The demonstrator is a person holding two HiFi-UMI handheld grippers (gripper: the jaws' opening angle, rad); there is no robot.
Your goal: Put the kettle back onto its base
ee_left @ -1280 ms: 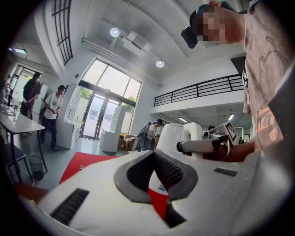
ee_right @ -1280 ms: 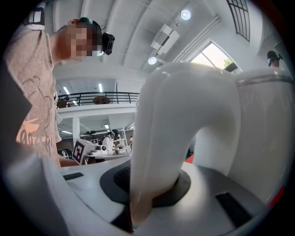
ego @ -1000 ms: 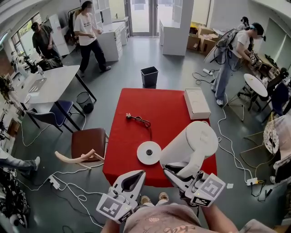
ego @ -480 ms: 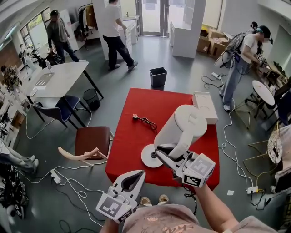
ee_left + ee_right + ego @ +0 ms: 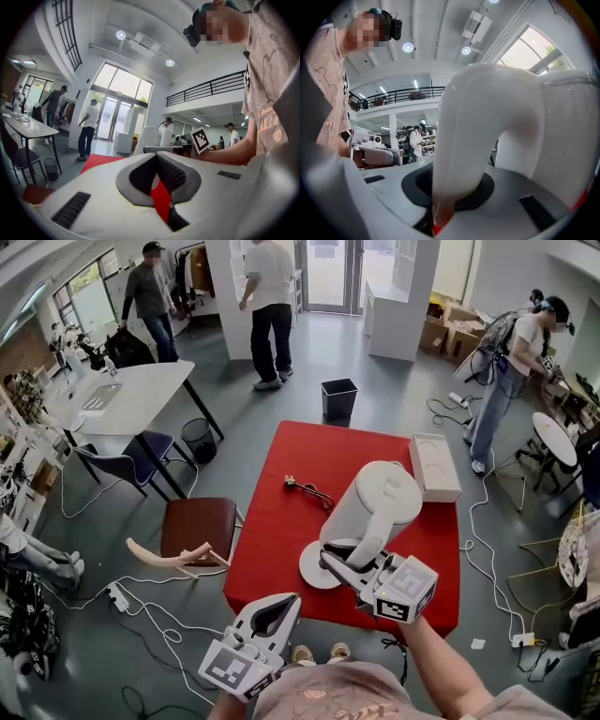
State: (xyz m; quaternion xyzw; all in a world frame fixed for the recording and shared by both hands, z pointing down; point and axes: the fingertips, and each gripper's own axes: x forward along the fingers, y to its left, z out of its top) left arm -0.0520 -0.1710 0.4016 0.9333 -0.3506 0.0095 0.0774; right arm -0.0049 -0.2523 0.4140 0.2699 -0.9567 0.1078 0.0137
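Kettle: our white plastic kettle (image 5: 382, 507) hangs tilted over the red-covered surface (image 5: 272, 521). Its foot is just beside the round white base (image 5: 309, 570), not yet seated.
Right tongs: the right tongs (image 5: 345, 565) are clenched on the kettle's curved handle, so we carry it from the side and can steer it.
Left tongs: the left tongs (image 5: 277, 607) are closed on nothing and held off the near edge, out of the way.
Base: it lies flat near the front edge, within easy reach.
Next, we judge: level the kettle and centre it over the base.

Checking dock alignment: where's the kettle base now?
Head view: base on the red table near its front edge, partly hidden by the kettle held in the right gripper.
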